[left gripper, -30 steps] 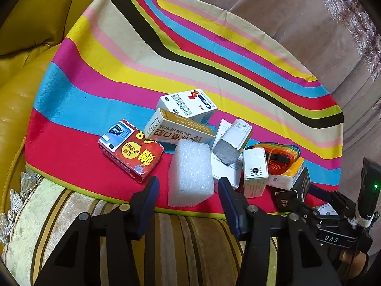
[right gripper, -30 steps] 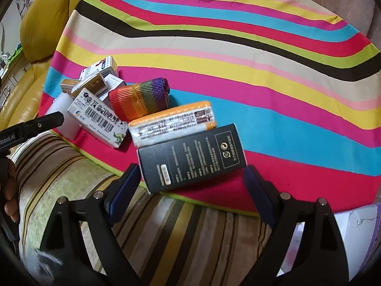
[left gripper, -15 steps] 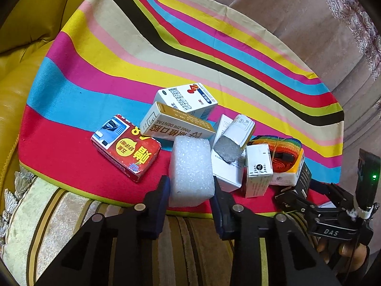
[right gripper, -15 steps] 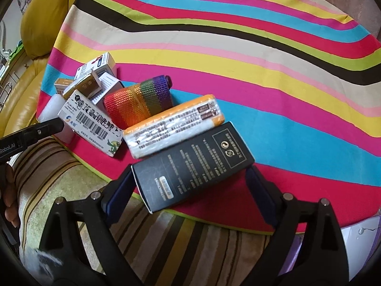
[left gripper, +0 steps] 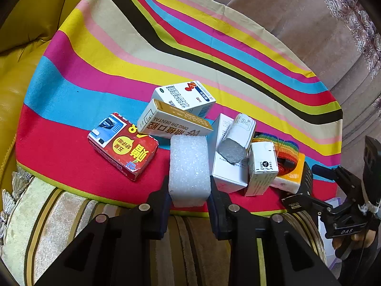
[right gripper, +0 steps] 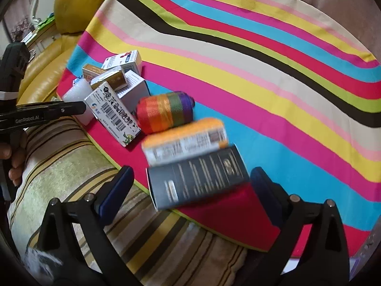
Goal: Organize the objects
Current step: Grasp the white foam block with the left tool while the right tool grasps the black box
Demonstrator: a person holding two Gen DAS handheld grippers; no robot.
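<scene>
On the striped multicoloured cloth (left gripper: 100,76) over a yellow sofa (left gripper: 21,23), your left gripper (left gripper: 189,191), angled down at the near edge, had just closed onto the white foam block (left gripper: 189,164); your right gripper (right gripper: 190,190) had just spread wide around the black rectangular box (right gripper: 197,178).

A white foam block (left gripper: 189,169) stood at the near edge of a striped cloth (left gripper: 133,47), beside a red box (left gripper: 122,144) and several white cartons. Further right lay a rainbow strap roll (right gripper: 164,112), an orange-edged pack (right gripper: 185,140) and a black box (right gripper: 197,178).
</scene>
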